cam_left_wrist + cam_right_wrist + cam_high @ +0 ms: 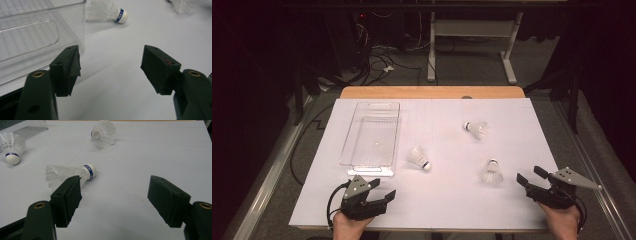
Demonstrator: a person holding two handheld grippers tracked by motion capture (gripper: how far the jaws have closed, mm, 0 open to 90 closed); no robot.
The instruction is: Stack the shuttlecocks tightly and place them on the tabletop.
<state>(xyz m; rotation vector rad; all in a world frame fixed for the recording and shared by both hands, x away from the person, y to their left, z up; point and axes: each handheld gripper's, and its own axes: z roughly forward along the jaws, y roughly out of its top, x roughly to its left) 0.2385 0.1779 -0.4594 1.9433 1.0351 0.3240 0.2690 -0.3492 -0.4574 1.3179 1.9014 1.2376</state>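
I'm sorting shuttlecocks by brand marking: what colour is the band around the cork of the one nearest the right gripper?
Blue, on a white cork; the shuttlecock shows best in the right gripper view.

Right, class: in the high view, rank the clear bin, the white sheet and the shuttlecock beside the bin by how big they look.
1. White sheet, largest.
2. Clear bin.
3. Shuttlecock beside the bin, smallest.
None of the three look close in size, so nearness to the camera changes nothing.

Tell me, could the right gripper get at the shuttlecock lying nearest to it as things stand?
Probably yes. The right gripper has its jaws open, and the nearest shuttlecock lies on the bare white table just ahead of them, nothing between. The other shuttlecocks sit apart.
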